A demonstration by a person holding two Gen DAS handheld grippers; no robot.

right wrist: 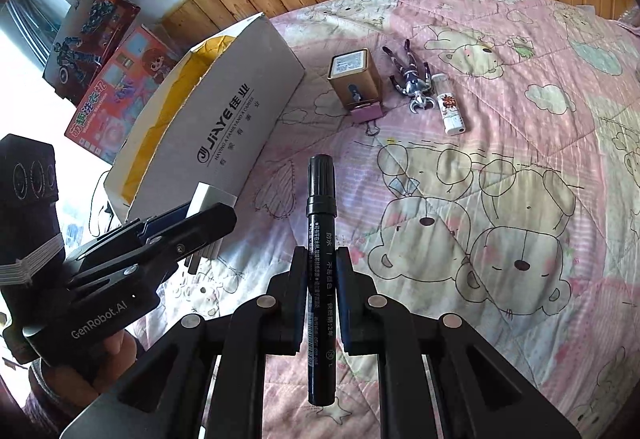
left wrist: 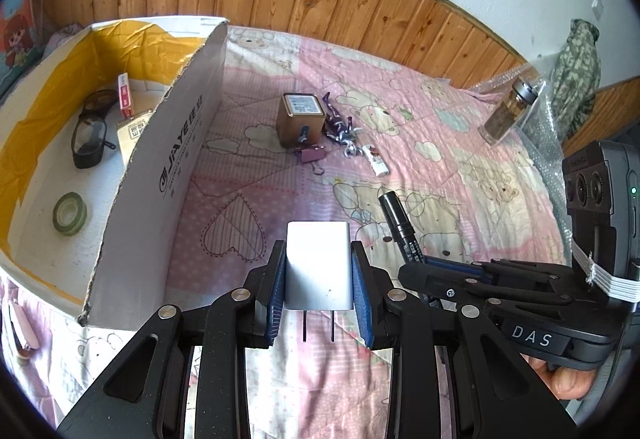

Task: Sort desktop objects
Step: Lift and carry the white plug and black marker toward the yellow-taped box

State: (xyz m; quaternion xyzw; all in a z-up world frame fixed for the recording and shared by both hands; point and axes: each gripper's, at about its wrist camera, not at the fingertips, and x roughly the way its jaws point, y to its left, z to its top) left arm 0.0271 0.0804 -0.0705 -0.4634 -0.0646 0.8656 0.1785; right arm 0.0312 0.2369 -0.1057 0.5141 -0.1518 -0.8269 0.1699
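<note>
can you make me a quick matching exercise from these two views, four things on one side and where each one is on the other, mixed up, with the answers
Things:
1. white charger
2. black marker
3. green tape roll
4. purple binder clip

Places:
A. lying inside the cardboard box
B. clamped in the right gripper
C. on the pink quilt, against the gold tin
D. clamped in the left gripper

Pairs: 1-D, 2-B, 3-A, 4-C
</note>
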